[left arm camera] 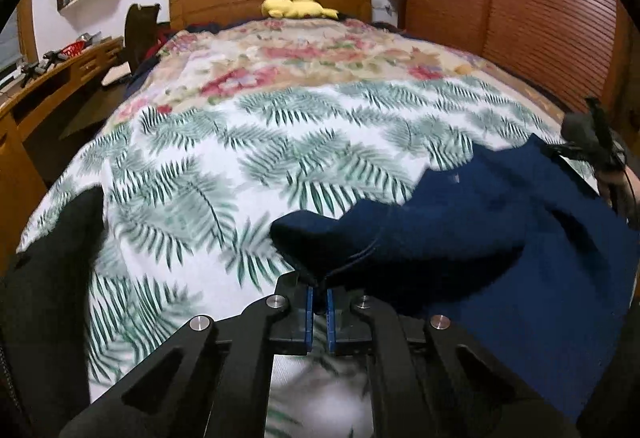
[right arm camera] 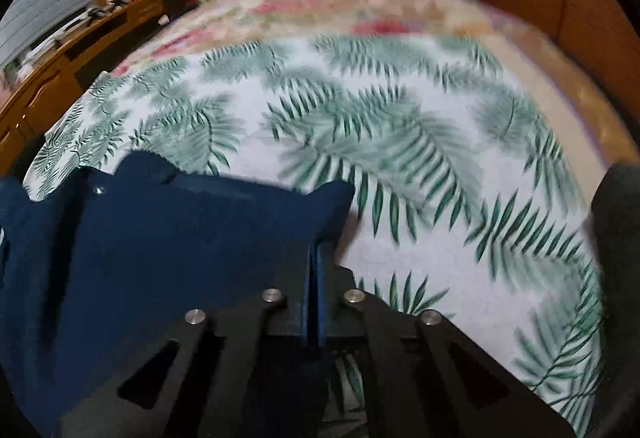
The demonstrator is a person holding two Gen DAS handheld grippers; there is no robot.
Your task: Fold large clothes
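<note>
Two corners of the navy garment (left arm camera: 500, 238) are pinched, one per hand: left hand-held gripper (left arm camera: 319, 294) clamped on its left end, right hand-held gripper (right arm camera: 314, 270) clamped on the right. Garment's long axis spans between them, low over the bed's palm-leaf sheet (left arm camera: 208, 158); each equally near.

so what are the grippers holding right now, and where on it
Both hold the navy garment: left gripper pinches its left corner, right gripper its right corner.
</note>
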